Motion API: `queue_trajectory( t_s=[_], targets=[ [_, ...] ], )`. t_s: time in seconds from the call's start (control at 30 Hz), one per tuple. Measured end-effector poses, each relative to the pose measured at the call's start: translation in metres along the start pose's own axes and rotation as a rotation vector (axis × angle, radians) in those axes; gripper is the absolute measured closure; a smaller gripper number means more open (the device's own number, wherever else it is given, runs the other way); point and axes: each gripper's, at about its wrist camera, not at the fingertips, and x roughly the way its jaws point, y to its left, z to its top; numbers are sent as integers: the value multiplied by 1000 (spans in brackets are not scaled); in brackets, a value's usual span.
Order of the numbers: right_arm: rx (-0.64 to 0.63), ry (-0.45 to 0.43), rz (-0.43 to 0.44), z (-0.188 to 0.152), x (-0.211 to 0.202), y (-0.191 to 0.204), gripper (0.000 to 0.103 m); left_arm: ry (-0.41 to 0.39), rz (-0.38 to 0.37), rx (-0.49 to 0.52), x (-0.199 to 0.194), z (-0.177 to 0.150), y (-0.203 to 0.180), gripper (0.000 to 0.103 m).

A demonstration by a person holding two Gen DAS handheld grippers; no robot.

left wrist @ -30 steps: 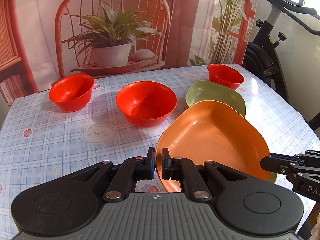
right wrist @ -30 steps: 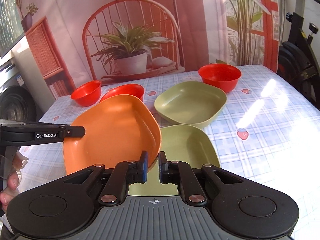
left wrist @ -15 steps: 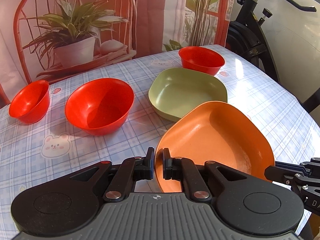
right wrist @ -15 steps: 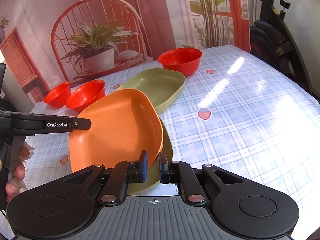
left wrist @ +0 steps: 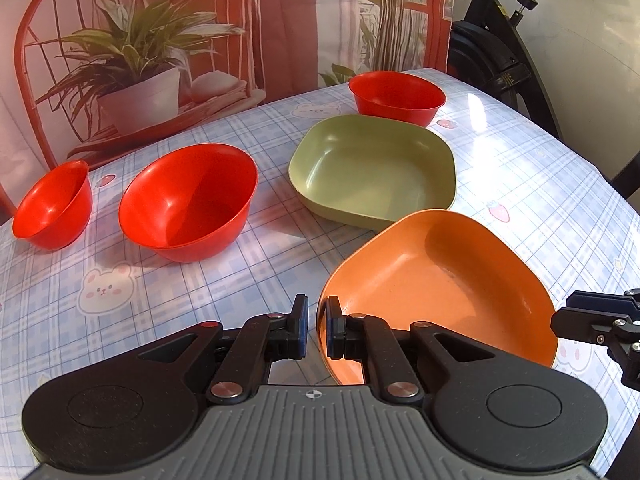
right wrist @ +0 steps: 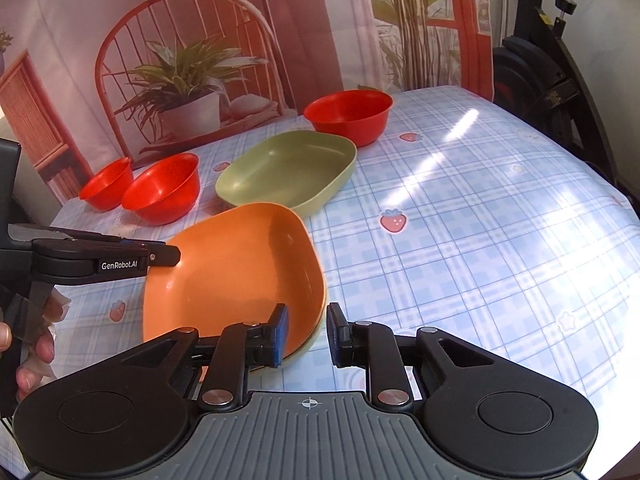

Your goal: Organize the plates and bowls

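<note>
Checked blue-and-white oilcloth covers the table (left wrist: pixel 200 300), printed with bears and strawberries, and all the crockery stands on it. Your orange plate (left wrist: pixel 440 280) is nearest you, seated in a green plate (right wrist: pixel 308 346) of which only a pale edge shows under its near rim in the right wrist view. A second green plate (left wrist: pixel 372 168) lies just behind it, rims nearly meeting, though contact cannot be confirmed. Beyond that plate stands one red bowl (left wrist: pixel 396 96). To the left sit a large red bowl (left wrist: pixel 188 200) and, beside it, a small red bowl (left wrist: pixel 52 204), close but apart in the left wrist view. Your left gripper (left wrist: pixel 313 332) has its pads either side of the orange plate's near left rim with a narrow gap showing; a firm pinch cannot be confirmed from these views. Your right gripper (right wrist: pixel 307 334) is spread, the left pad over the orange plate's near right edge, the right pad (right wrist: pixel 338 336) outside it over bare cloth, gripping nothing.
</note>
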Motion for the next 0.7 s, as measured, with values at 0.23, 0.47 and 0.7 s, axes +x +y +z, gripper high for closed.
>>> queue_trajectory(
  t_s=[0.23, 0.47, 0.7],
  targets=[
    [-20, -1, -26, 12, 19, -4, 84, -3, -15, -29, 0, -1, 3, 93],
    [0, 36, -15, 8, 28, -9, 87, -8, -18, -40, 3, -2, 5, 91],
    [0, 47, -6, 13, 25, -8, 87, -10, -33, -46, 3, -1, 7, 91]
  ],
)
